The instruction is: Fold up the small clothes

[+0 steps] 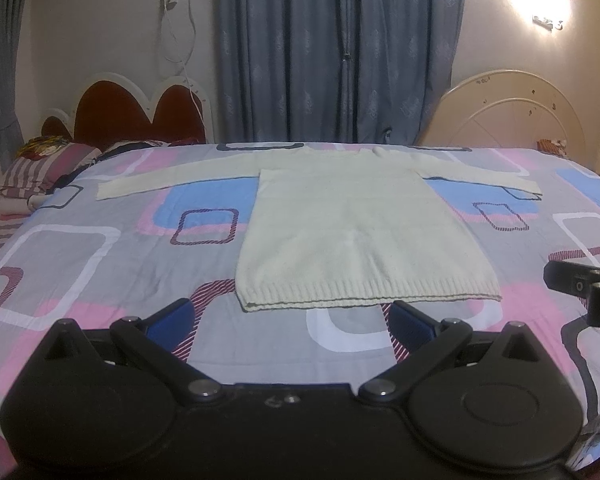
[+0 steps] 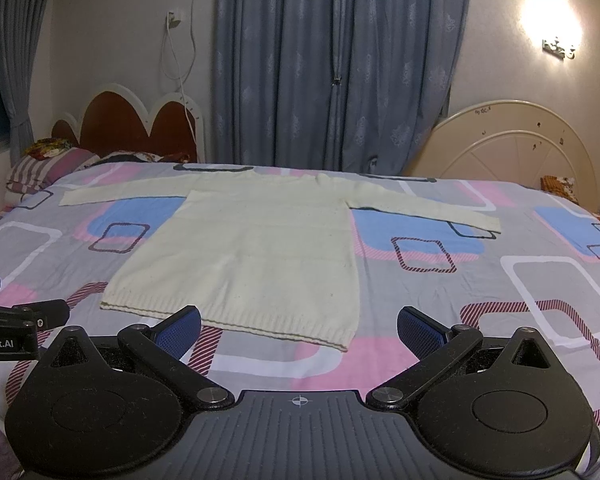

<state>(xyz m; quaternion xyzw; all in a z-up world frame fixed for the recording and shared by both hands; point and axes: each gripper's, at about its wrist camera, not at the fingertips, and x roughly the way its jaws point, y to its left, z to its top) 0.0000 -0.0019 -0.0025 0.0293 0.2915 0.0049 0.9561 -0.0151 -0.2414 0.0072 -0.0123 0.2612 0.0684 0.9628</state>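
a cream knit sweater (image 1: 352, 232) lies flat and unfolded on the bed (image 1: 80, 264), centred in the left wrist view and left of centre in the right wrist view. both sleeves are spread outward toward the left and right sides of the frame, and the ribbed hem (image 1: 364, 298) faces the cameras at the lower middle. the bed carries a patterned sheet with pink, blue and grey rounded squares. the left gripper (image 1: 290, 318) sits at the bottom of its frame with both blue-padded fingers (image 1: 172, 322) spread wide apart, holding nothing; the hem lies just beyond the gap between them. the right gripper (image 2: 298, 328) is likewise spread wide and holding nothing, its left finger (image 2: 180, 330) overlapping the hem edge in the picture; contact cannot be determined. a striped pillow (image 1: 44, 168) rests at the left edge, below a red scalloped headboard (image 1: 128, 114). blue-grey curtains (image 1: 332, 52) hang at the upper centre, and a cream arched headboard (image 2: 508, 144) stands at the right.
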